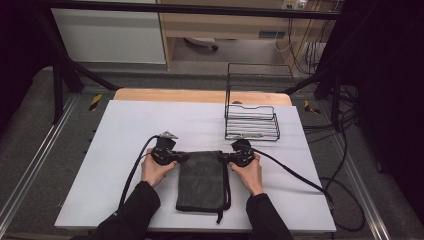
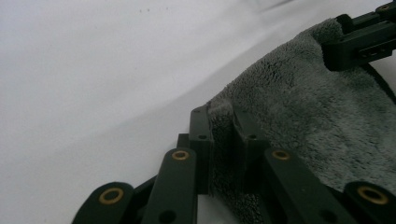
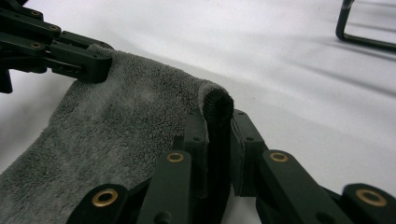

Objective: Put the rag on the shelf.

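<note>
A dark grey towel (image 1: 202, 180) lies folded on the white table top (image 1: 125, 150), reaching toward the near edge. My left gripper (image 1: 181, 157) is shut on the towel's far left corner, and the left gripper view shows that corner (image 2: 222, 108) pinched between the jaws. My right gripper (image 1: 224, 157) is shut on the far right corner, whose dark hemmed edge (image 3: 217, 105) pokes up between the jaws in the right gripper view. Each gripper view also shows the other gripper clamped on the towel's opposite corner. A dark strip trails along the towel's right side (image 1: 227, 192).
A black wire basket (image 1: 251, 122) with a tall back frame stands at the far right of the table, just beyond my right gripper. Cables (image 1: 295, 175) run from both grippers across the table. A wooden board edge (image 1: 200, 95) runs along the far side.
</note>
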